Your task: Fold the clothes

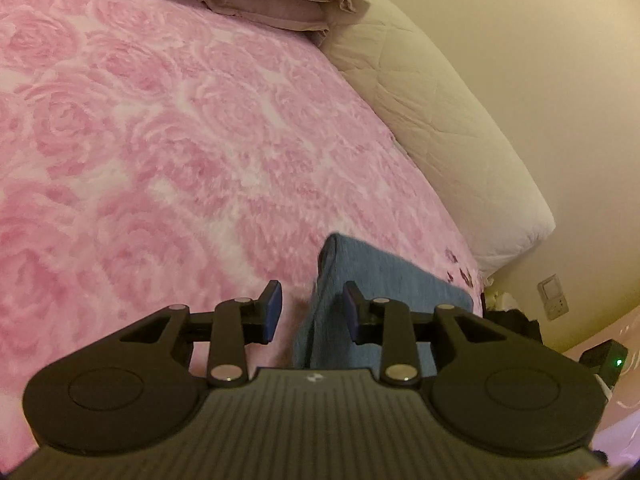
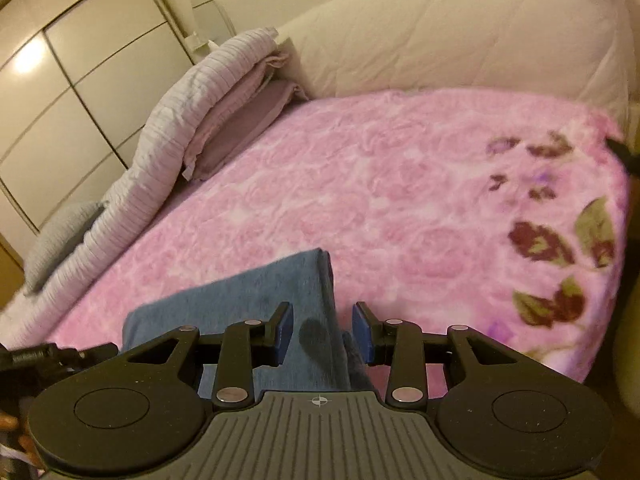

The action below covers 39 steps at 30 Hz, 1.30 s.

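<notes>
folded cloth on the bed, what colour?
Blue folded cloth, plain; clearest in the right wrist view.

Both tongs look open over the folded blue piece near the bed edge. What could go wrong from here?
1. The folded blue garment lies near the edge of the pink rose blanket; a nudge could push it off the bed.
2. The left tongs and right tongs stand open right over its two ends, so a pad could snag a layer and spoil the fold.
3. The plush blanket may catch and bunch up the garment if it is slid.
</notes>
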### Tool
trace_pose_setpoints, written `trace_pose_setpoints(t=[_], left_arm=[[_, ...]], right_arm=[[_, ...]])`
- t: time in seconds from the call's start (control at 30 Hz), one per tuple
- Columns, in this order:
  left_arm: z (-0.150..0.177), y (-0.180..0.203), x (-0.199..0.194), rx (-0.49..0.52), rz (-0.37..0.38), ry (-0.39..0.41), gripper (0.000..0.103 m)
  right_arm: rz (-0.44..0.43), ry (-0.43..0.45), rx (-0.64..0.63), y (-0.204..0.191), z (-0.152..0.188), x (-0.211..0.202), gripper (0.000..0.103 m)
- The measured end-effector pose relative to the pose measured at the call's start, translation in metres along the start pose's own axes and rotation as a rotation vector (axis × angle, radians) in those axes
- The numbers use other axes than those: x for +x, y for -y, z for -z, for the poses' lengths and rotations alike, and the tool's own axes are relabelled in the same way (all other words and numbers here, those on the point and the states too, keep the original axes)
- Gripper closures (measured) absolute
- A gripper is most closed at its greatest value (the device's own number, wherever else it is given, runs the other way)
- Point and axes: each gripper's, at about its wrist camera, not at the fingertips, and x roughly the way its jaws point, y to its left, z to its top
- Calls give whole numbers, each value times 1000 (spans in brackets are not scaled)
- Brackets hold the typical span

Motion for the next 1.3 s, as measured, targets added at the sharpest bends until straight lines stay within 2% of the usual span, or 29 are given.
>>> trace_pose_setpoints(t=[0.07,0.17,0.23,0.3,0.33,0.43,0.5,0.57,0.7,0.73,0.8,0.87,0.9,1.0,1.03,1.1,1.2,1.3], left_arm=[[-6,-3,7,-24,22,-7,76],[-10,-7,13,-75,113,-16,77],[-12,-5,15,-86,180,-14,88],[-13,-1,18,-63,180,-9,95],[-14,1,19,-42,171,-6,99],[-16,10,25,64,164,20,100],[-17,22,30,193,140,47,100],[-16,25,44,263,92,39,100],[-12,15,62,281,15,18,95],[-11,14,60,285,-5,24,97],[-12,16,47,286,-62,54,101],[-17,16,23,278,-110,118,102],[-18,18,13,266,-106,142,103],[-14,33,-4,242,3,151,103],[-10,44,-3,273,14,138,102],[0,63,9,327,28,104,102],[9,70,46,350,-41,70,101],[16,67,74,377,-123,81,102]], right_arm=[[-27,-9,20,4,-3,7,66],[-52,-21,31,5,-3,17,66],[-57,-8,25,5,0,20,67],[-48,17,-25,1,1,17,83],[-43,29,-49,-1,1,15,86],[-58,48,-38,3,1,13,93],[-50,61,-48,4,0,13,93],[-32,69,-65,7,2,16,94],[-12,64,-48,16,11,31,93],[-15,64,-32,19,13,34,93],[-25,55,-28,21,9,34,92],[-9,52,-32,17,2,25,91],[25,78,-50,12,0,17,91],[116,170,-119,-7,-4,-7,91],[100,191,-147,-15,-5,-12,91],[67,174,-229,-36,-4,-9,91],[139,146,-381,-62,6,14,91],[225,64,-458,-62,16,51,91]])
